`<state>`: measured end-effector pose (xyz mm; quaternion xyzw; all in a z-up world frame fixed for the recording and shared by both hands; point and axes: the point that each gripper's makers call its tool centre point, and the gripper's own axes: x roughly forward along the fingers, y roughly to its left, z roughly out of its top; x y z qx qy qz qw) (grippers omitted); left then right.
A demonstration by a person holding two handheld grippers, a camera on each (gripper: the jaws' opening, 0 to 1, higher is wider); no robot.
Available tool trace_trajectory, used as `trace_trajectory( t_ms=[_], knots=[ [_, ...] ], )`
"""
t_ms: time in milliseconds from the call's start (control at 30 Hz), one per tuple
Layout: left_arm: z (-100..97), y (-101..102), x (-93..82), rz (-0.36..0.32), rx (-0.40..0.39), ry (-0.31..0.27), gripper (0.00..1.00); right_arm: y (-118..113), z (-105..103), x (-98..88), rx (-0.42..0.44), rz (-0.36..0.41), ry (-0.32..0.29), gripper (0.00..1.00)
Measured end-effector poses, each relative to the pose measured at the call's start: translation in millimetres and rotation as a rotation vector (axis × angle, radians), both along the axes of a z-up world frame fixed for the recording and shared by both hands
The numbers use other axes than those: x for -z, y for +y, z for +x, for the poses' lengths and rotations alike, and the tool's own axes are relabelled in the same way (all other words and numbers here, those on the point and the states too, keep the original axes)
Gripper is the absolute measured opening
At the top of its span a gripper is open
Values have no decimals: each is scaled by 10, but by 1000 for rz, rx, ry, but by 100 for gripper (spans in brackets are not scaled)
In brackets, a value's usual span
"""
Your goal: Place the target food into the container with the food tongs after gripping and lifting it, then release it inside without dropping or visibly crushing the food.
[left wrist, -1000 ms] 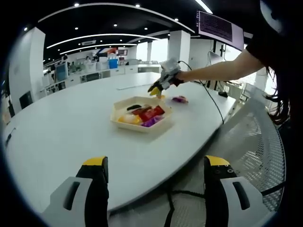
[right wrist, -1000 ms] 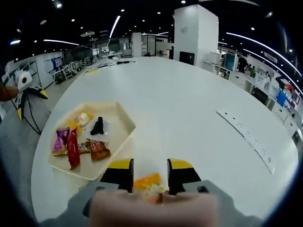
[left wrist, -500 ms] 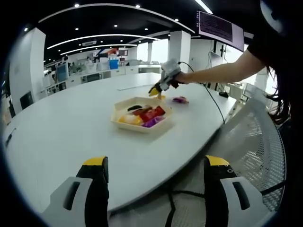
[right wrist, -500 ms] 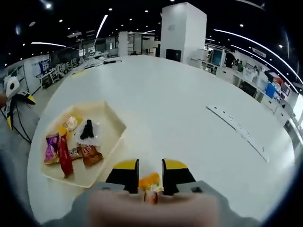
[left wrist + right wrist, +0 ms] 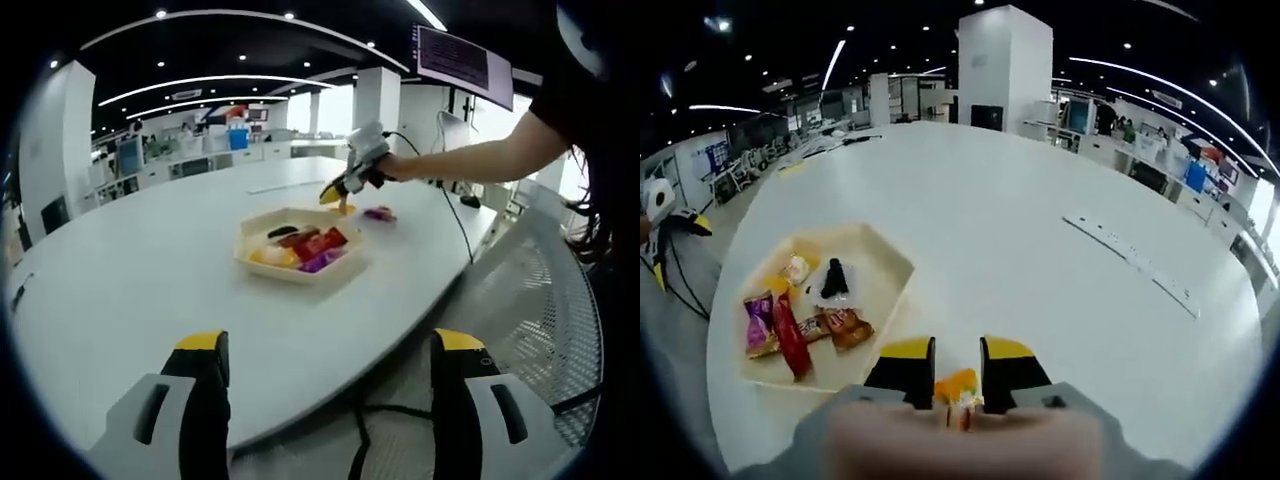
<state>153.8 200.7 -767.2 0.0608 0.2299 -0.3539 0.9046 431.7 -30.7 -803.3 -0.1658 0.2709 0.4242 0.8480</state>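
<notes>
**Orange snack clamped in right claw, tray off to its left**

Right gripper (image 5: 957,362), yellow-tipped jaws, nearly closed on a small orange wrapped snack (image 5: 956,384), pinched btwn the tips, lifted clear of the big white round table (image 5: 1040,250). No crushing visible, tho wrapper mostly hidden by the jaws. Shallow cream hexagonal tray (image 5: 885,262) down-left of the jaws in right gripper view, long axis running away from the cam, already w/ assorted wrapped snacks inside: purple, red, brown, a black one. So prob next: swing left and a bit fwd, then lower before opening.

Left gripper (image 5: 325,390) wide open, holding nothing, hanging at the table edge well apart from tray; right one way nearer.

Left gripper view adds: right gripper (image 5: 345,185) seen from outside, just beyond tray (image 5: 250,258) far rim, plus a purple wrapped snack (image 5: 380,211) loose on the table nearby.
</notes>
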Motion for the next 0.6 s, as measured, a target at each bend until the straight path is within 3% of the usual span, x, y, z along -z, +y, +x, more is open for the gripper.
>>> trace_trajectory(
  t_ms=[600],
  knots=[
    [-4,-1,2,2,0,2,80,-69,-54,-648,42,42,-33,17]
  ],
)
